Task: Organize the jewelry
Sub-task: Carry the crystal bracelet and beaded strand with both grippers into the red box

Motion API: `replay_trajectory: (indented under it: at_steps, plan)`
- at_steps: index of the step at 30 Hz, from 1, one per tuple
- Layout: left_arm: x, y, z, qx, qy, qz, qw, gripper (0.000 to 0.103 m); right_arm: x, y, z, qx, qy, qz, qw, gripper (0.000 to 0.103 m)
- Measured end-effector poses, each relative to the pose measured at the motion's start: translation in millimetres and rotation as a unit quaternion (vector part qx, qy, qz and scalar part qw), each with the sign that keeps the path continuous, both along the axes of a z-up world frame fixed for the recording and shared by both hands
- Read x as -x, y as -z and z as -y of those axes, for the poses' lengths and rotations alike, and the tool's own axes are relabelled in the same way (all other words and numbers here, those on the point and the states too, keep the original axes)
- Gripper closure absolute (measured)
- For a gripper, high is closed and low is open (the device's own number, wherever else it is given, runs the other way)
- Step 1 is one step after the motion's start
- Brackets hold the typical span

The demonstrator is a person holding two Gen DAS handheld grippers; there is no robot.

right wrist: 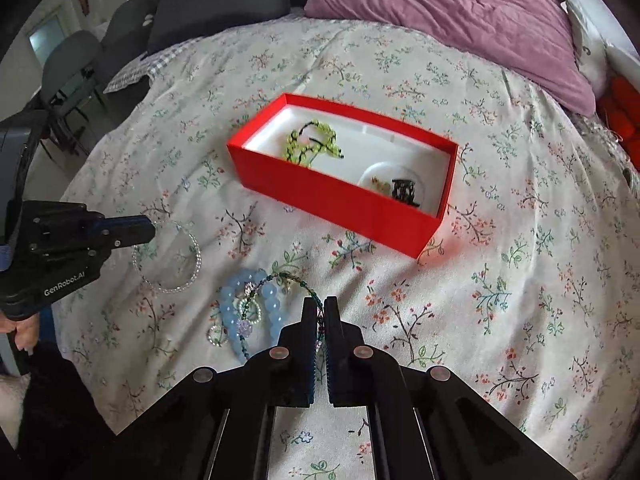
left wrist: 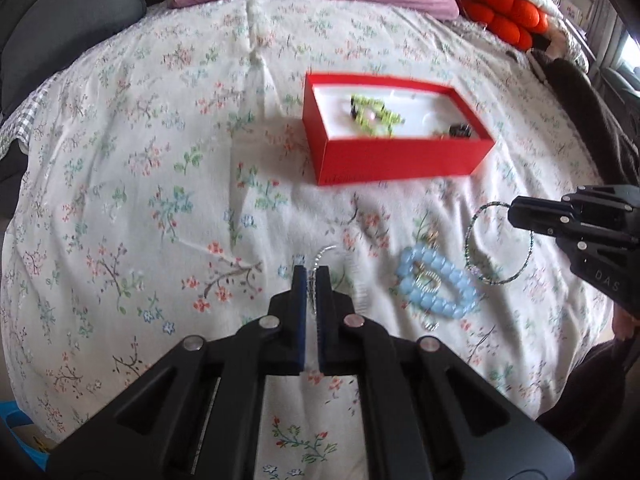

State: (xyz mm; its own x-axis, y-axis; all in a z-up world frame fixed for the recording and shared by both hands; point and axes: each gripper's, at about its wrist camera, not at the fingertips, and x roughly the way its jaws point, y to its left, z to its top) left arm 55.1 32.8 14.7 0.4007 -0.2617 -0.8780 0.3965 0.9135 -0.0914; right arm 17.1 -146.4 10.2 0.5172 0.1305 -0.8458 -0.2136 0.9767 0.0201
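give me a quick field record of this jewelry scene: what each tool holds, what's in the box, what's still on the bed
left tool: shut on clear bead bracelet
right tool: shut on thin green bead bangle
red box: open, on the bed; holds a yellow-green bead bracelet and a small dark item
still on bed: pale blue bead bracelet with small rings lying on and beside it
surface: floral bedspread
background: purple pillow

My left gripper (left wrist: 311, 276): black, blue pads, silver rivets, "GenRobot.AI" lettering | my right gripper (right wrist: 320, 306): same black build, "DAS" marking.
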Motion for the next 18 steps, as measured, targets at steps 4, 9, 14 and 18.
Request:
replay_trajectory:
  at_steps: [4,9,14,18]
  plan:
    - [-4,-21,5,0.026,-0.008,0.02,0.9994,0.098,-4,-22,0,-0.016,0.013,0.03,0.999,0.1]
    - [-16,-39,12,0.064,-0.02,0.039,0.997,0.098,-18,-34,11,-0.031,0.041,0.047,0.998,0.1]
    - [-28,-58,23,0.121,-0.03,0.054,0.9908,0.098,-32,-38,28,-0.047,0.079,0.055,0.994,0.1]
    - [-38,-64,40,0.153,-0.034,0.06,0.9858,0.098,-45,-37,45,-0.066,0.116,0.057,0.989,0.1]
